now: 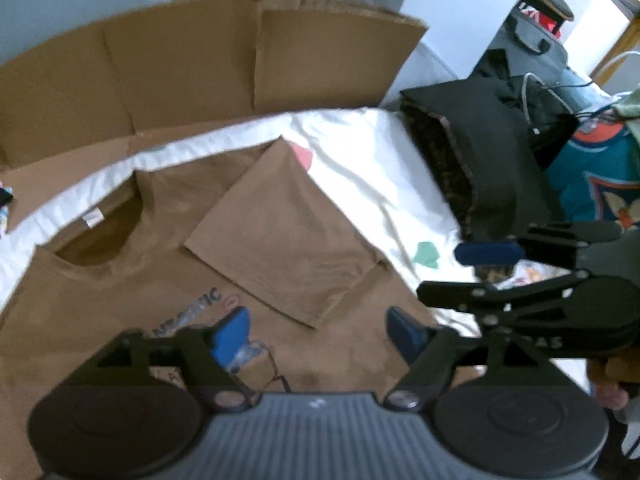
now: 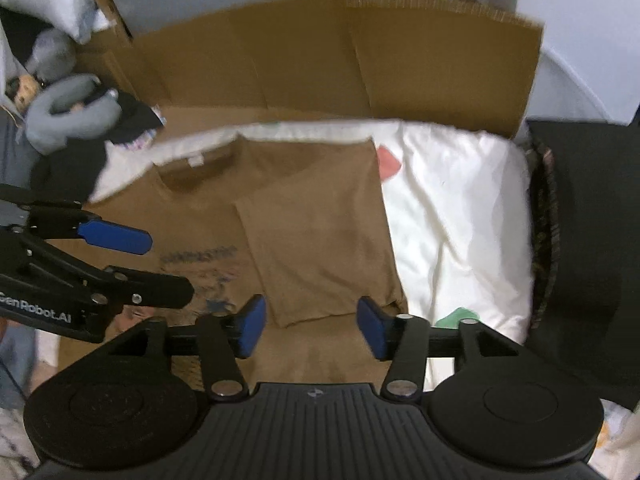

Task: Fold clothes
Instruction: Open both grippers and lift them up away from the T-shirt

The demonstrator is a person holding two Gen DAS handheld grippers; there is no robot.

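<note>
A brown T-shirt (image 1: 120, 300) with a blue chest print lies face up on a white bedsheet (image 1: 360, 152), collar at the far side. Its right sleeve (image 1: 288, 232) is folded in over the chest. It also shows in the right wrist view (image 2: 208, 208), with the folded sleeve (image 2: 320, 248). My left gripper (image 1: 316, 336) is open and empty above the shirt's chest. My right gripper (image 2: 312, 326) is open and empty above the lower edge of the folded sleeve. Each gripper shows in the other's view: the right one (image 1: 476, 272), the left one (image 2: 160, 264).
A flattened cardboard sheet (image 1: 200, 68) stands behind the bed. A dark pillow (image 1: 480, 160) and a teal cloth (image 1: 592, 168) lie to the right. A grey plush toy (image 2: 64, 108) and dark clothes lie at the left. Bottles and bags stand behind the cardboard.
</note>
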